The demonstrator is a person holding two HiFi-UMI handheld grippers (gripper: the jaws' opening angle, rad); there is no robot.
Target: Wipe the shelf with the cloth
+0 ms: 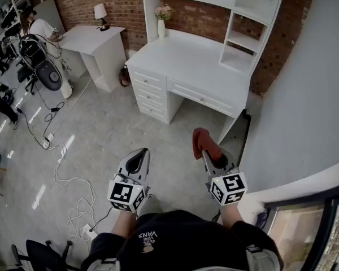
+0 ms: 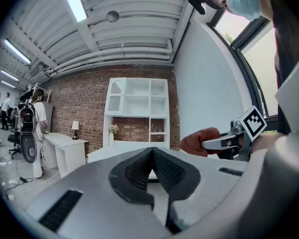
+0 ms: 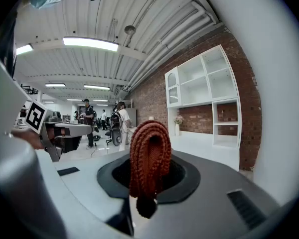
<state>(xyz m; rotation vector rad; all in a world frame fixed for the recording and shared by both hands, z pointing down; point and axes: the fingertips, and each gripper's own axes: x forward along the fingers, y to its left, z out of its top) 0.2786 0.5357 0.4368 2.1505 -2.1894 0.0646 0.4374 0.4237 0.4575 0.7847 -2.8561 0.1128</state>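
Item 1: your right gripper [image 1: 208, 154]. Its jaws are clamped on a rust-red ribbed cloth [image 3: 149, 153], which is folded over and stands up out of the jaws, with a short end hanging below them.

Item 2: your left gripper [image 1: 140, 156]. Its jaws are pressed together with nothing between them. You hold it level with the right gripper, with a gap between the two.

Item 3: the cloth's place. It is up in the air over the grey floor [image 1: 107, 134], in front of the white desk [image 1: 186, 61] and well apart from the shelf.

Item 4: a white shelf unit [image 1: 246, 38]. It stands on the back and right side of the desk, against the brick wall, and its compartments are open.

Item 5: a white vase of flowers [image 1: 161, 24], upright on the desk's back left corner.

Item 6: a second white desk [image 1: 93, 38] farther left, carrying a small lamp [image 1: 101, 13].

Item 7: white cables [image 1: 73, 191], trailing loose over the floor on your left.
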